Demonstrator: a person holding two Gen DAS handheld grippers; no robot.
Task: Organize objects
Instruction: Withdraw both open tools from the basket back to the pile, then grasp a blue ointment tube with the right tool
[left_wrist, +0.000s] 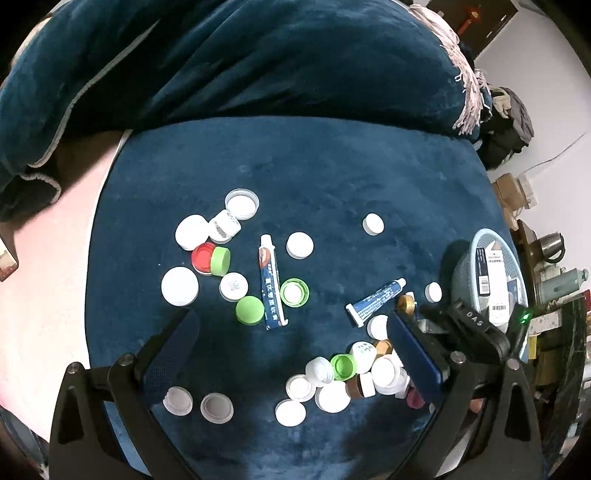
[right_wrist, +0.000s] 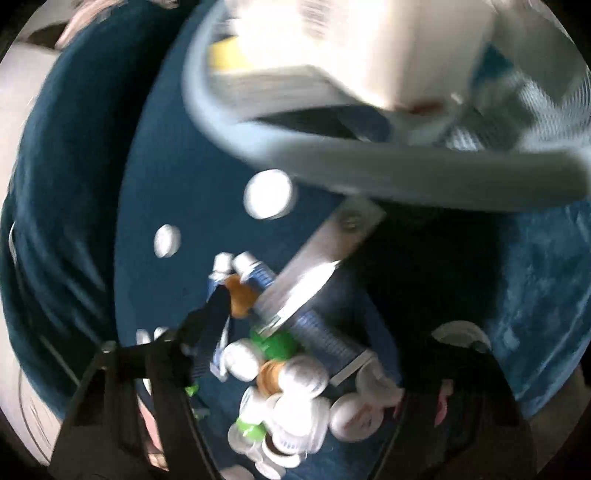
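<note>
- A heap of bottle caps (left_wrist: 347, 376), white, green and brown, is lying on the blue cloth (left_wrist: 332, 177) just inside the left gripper's (left_wrist: 291, 354) right finger; two grey-white caps (left_wrist: 197, 404) are sitting just inside its left finger; its jaws are standing wide apart with nothing between them.
- Ahead of those jaws a long toothpaste tube (left_wrist: 272, 282) is lying lengthwise, green caps (left_wrist: 294, 291) touching or just beside it, white caps and a red cap (left_wrist: 202, 257) off to the left; a shorter tube (left_wrist: 375, 301) is lying ahead of the right finger.
- Beyond the right finger a pale blue basket (left_wrist: 480, 236) is holding boxes (left_wrist: 489, 273).
- The right gripper (right_wrist: 295, 317) is showing blurred; its left finger is reaching over the same heap (right_wrist: 291, 398) and a brown cap (right_wrist: 240, 295); I cannot tell whether its jaws are grasping anything; the basket rim (right_wrist: 406, 170) is looming ahead of them.
</note>
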